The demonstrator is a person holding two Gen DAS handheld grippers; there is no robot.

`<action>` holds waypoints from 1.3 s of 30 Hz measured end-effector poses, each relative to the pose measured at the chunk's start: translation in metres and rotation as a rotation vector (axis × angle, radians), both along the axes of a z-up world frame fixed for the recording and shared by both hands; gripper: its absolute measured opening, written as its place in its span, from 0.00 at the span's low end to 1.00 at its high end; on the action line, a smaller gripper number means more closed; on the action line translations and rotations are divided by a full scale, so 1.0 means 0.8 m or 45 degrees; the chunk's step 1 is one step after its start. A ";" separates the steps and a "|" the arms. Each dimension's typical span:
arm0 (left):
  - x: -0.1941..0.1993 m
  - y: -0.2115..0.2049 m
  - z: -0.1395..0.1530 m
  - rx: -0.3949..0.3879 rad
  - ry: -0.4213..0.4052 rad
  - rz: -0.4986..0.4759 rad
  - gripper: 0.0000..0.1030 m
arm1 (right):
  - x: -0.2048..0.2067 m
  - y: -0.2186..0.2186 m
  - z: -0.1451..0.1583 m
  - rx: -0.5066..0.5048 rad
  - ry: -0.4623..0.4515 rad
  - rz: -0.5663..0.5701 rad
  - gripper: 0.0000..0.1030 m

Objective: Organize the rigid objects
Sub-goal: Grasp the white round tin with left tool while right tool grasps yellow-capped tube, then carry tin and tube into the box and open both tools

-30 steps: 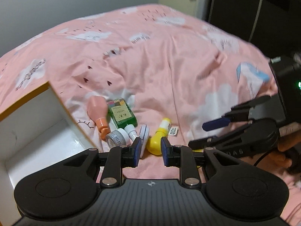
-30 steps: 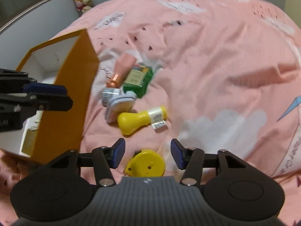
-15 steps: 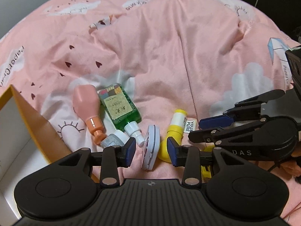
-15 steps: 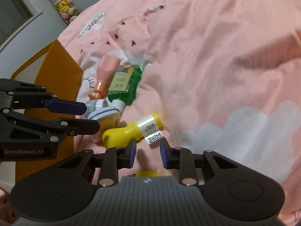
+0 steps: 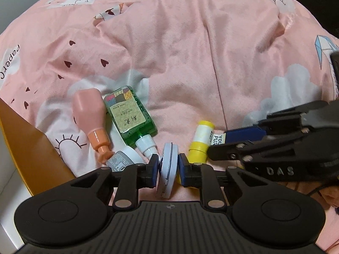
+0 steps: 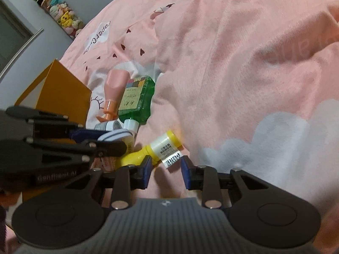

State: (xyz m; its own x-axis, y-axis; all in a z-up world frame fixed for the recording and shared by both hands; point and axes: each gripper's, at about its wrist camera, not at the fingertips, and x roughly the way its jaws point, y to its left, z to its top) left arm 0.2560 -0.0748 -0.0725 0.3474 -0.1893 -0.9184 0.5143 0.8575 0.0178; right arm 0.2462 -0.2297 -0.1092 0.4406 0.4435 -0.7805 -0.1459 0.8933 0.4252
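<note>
Pale lilac plastic, a flat round case [image 5: 167,169] standing on its edge, sits between the pads of my left gripper [image 5: 168,170]; both pads look pressed to its faces, so I read it as clamped, low over the pink bedspread [image 5: 190,63]. Just left of it lie a small grey-and-white jar [image 5: 124,158], a green bottle [image 5: 131,118] and a peach bottle [image 5: 91,114], all on their sides and touching. Just right lies the yellow bottle [image 6: 154,150], its cap pointing far. My right gripper [image 6: 165,169] has its jaws apart and empty, with the near end of that bottle's tag between the tips. At the far left stands the orange box [image 5: 31,148], white inside.

I judge the step is picking the case for the box. Next I should lift it straight up, clear of the jar, then swing left over the box wall.
</note>
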 end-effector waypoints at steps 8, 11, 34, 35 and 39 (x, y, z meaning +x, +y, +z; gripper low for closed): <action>0.000 -0.001 -0.001 0.047 0.005 -0.006 0.21 | 0.029 -0.002 -0.020 0.169 0.117 -0.081 0.39; -0.001 -0.002 -0.001 0.055 0.001 -0.008 0.21 | 0.037 0.000 -0.028 0.220 0.139 -0.093 0.37; -0.028 0.045 0.068 -0.182 -0.228 0.153 0.20 | 0.023 0.023 0.002 0.204 0.070 -0.067 0.18; -0.029 0.049 0.074 -0.192 -0.240 0.164 0.20 | 0.025 0.028 0.002 0.180 0.075 -0.060 0.18; -0.031 0.066 0.095 -0.245 -0.278 0.205 0.20 | 0.036 0.044 -0.004 0.112 0.102 -0.053 0.29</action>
